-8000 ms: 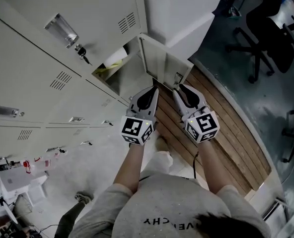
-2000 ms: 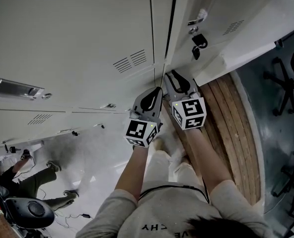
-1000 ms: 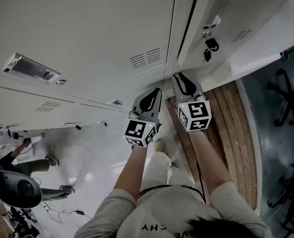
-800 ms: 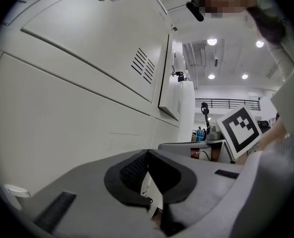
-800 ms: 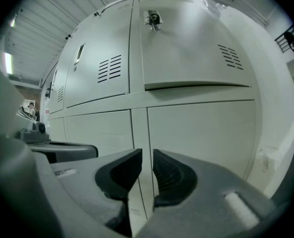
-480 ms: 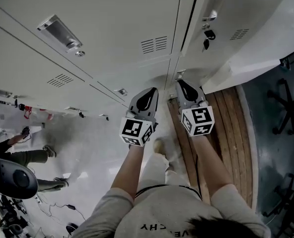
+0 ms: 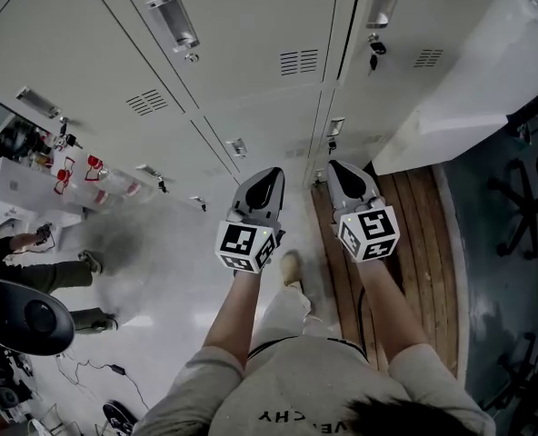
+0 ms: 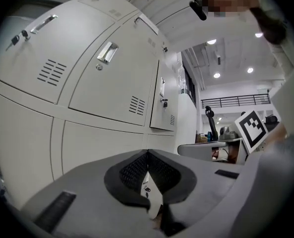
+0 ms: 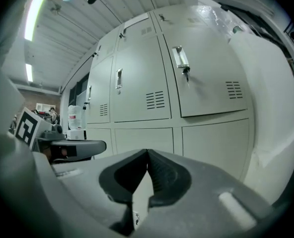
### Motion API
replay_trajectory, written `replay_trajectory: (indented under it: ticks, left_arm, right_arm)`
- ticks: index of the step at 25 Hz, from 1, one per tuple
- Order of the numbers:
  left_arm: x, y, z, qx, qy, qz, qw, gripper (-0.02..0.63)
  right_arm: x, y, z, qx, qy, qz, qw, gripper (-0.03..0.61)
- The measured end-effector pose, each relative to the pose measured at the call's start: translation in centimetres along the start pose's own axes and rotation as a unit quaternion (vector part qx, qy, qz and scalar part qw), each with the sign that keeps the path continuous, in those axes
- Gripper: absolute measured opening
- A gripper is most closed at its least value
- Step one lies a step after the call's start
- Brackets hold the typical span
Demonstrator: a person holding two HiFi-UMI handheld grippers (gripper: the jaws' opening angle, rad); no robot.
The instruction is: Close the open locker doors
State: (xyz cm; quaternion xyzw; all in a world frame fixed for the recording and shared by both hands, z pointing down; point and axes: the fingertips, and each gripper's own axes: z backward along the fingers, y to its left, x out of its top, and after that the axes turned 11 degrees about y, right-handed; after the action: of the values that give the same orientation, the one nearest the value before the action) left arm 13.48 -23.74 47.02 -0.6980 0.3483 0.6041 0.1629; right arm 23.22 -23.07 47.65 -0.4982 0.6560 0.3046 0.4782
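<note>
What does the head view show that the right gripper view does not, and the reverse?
Only the head view: the wooden floor strip, an office chair and the person's arms. Only the right gripper view: a ceiling light and the right gripper jaws, just closed with nothing between them. Both: closed locker doors, one with a key in its lock.

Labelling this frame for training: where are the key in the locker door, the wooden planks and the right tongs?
key [image 9: 185, 74]: right gripper view, on its dangling end.
wooden planks [image 7: 428, 243]: head view, on a bare board.
right tongs [image 9: 147, 153]: right gripper view, where the shut tips meet.
</note>
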Motion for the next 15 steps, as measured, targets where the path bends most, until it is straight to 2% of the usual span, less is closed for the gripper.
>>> replay_trajectory:
  ticks: [9, 15]
  left_arm:
    - [0.1, -1.5, 9.3, 0.047, -0.011, -0.003, 0.9988, -0.002]
    - [0.4, -3.0, 14.6, 0.068, -0.020, -0.006, 0.9975, -0.002]
  right_arm:
    - [0.7, 6.4, 6.3, 0.058, -0.023, 0.023, 0.998, -0.002]
    - [0.9, 9.9, 10.1, 0.082, -0.034, 0.030, 0.996, -0.002]
